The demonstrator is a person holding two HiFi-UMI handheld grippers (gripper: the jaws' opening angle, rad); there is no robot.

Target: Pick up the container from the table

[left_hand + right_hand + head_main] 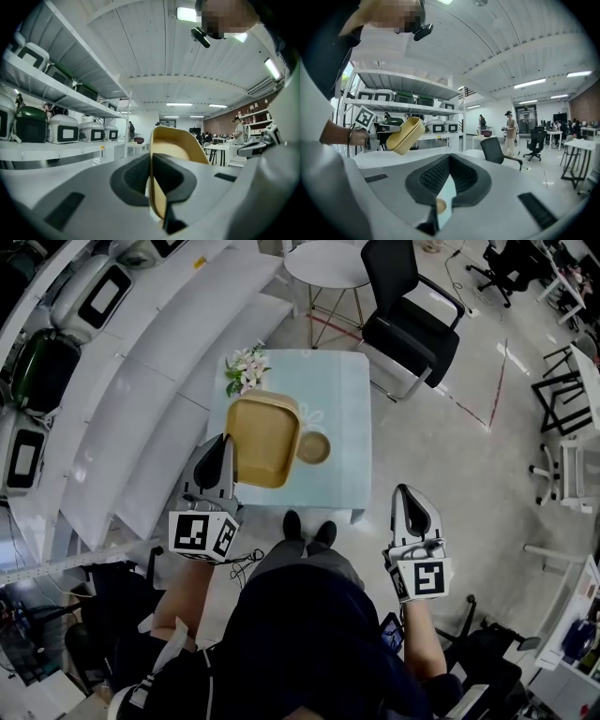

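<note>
While you stand at the pale blue table [349, 390], the head view shows your left gripper [226, 448] clenched on the near-left rim of the yellow container [264, 439], which hangs over the tabletop at the gripper's 1 o'clock. A small tan round dish [313, 447] lies on the table at the container's 3 o'clock, and a spray of flowers [247, 369] at its 12. Your right gripper [407, 495] hovers off the table's near corner, well apart from both.

Left gripper view: the left gripper [151, 157] pinches one thin wall of the container [180, 150] edge-on, and the rest juts out past the pads toward 1 o'clock.

Right gripper view: the right gripper [450, 161] has its jaws together on nothing. At 10 o'clock the container [405, 135] rides tilted in the air, clear of the table, on the left gripper [386, 133] alone.

The pick looks nearly done, but the hold is a one-sided pinch on a slim rim. A quick swing could pivot the container in the pads or slide it out, dropping it onto the dish or the flowers.
</note>
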